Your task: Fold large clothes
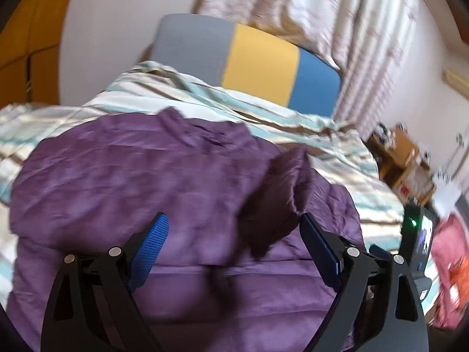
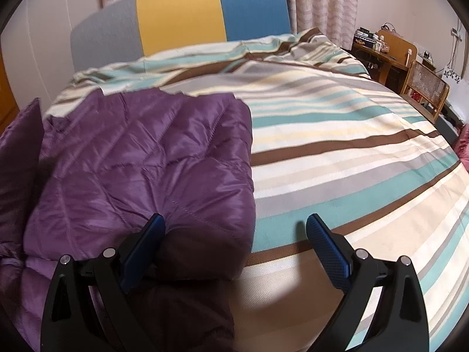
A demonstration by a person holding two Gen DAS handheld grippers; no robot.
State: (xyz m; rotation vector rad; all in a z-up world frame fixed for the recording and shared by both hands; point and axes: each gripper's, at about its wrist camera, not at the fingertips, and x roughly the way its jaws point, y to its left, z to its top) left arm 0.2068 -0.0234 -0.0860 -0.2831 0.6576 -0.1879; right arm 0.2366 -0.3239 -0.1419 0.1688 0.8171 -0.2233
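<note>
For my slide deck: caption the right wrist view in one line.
Open right gripper poised over the edge of a quilted purple jacket lying on a striped bedspread.

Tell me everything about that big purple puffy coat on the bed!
The shiny purple quilted coat is puffy, with stitched diamond seams. It lies folded on the striped bedcover, towards its left side. A darker flap of it sticks up, blurred, beside the open left gripper.

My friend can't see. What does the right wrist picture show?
A shiny purple quilted jacket lies folded on a striped bed cover. The right claw hangs open over the jacket's near corner. Behind the bed stands a grey, yellow and blue headboard.
</note>
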